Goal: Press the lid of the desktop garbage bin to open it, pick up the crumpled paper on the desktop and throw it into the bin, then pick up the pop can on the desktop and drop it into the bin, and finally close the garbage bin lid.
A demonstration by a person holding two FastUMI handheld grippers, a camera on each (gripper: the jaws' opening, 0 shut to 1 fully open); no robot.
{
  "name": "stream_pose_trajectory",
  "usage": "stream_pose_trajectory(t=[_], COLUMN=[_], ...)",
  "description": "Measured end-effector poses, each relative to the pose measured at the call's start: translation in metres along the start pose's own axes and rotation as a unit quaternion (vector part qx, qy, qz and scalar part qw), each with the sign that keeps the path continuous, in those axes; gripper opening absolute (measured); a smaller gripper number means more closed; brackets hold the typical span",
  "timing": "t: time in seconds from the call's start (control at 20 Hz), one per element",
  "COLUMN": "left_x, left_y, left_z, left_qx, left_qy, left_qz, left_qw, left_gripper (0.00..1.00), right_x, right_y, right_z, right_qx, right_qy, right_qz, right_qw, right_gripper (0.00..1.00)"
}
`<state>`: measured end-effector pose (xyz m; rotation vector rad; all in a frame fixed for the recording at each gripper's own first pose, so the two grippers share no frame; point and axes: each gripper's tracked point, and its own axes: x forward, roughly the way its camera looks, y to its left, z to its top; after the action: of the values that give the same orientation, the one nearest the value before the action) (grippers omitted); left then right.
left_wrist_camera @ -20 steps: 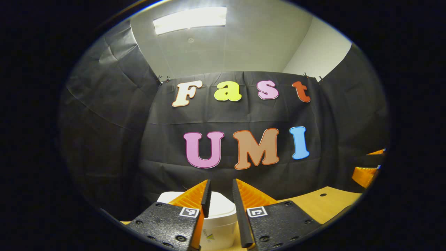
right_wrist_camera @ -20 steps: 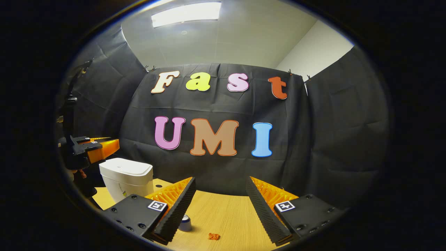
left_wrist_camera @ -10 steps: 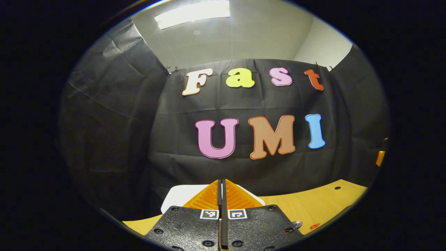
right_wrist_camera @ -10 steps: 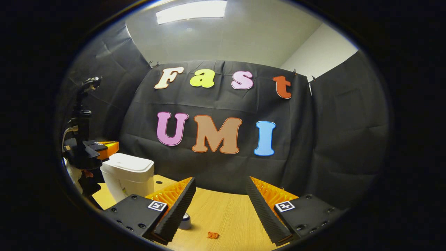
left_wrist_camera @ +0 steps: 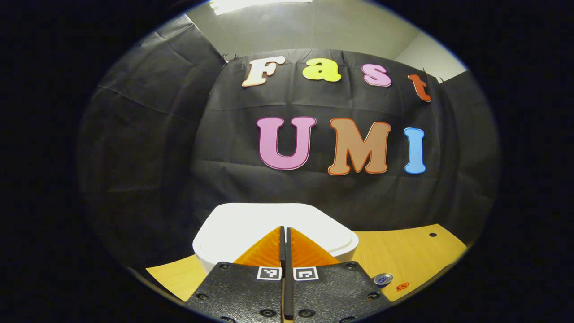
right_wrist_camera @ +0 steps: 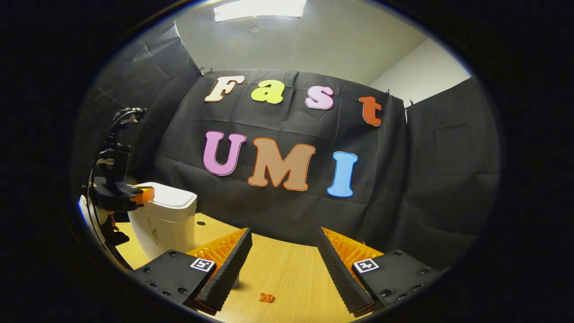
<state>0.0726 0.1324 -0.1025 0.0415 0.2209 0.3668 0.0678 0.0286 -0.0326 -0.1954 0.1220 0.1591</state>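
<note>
Left gripper (left_wrist_camera: pixel 284 235) jaws pressed together, nothing between, tips over near edge of white plastic desktop bin lid (left_wrist_camera: pixel 251 224), bottom centre of left gripper view; contact w/ lid can't tell. Lid down. Lower right: blue-topped pop can (left_wrist_camera: pixel 382 279) upright on light wood counter (left_wrist_camera: pixel 412 253), small orange crumpled paper (left_wrist_camera: pixel 402 286) just beside. Right gripper (right_wrist_camera: pixel 284 240) jaws wide apart, empty, above counter; paper low centre of right gripper view, white bin (right_wrist_camera: pixel 166 224) at left edge.

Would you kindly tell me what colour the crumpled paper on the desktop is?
The crumpled paper is orange-red, seen best in the right gripper view, lying on the wooden desktop.
</note>
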Motion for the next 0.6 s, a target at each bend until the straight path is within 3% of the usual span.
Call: stream_pose_trajectory(t=[0.35, 0.6], left_x=[-0.002, -0.013], left_y=[0.001, -0.006], left_z=[0.004, 0.058], left_qx=[0.02, 0.005], left_qy=[-0.025, -0.092], left_qz=[0.009, 0.005], left_qw=[0.999, 0.996], left_gripper=[0.0, 0.0], right_x=[-0.004, -0.005], right_y=[0.004, 0.004], right_z=[-0.014, -0.034], right_qx=[0.031, 0.058], right_qy=[0.025, 0.047], right_qz=[0.014, 0.019], right_qw=[0.999, 0.997], right_gripper=[0.96, 0.96])
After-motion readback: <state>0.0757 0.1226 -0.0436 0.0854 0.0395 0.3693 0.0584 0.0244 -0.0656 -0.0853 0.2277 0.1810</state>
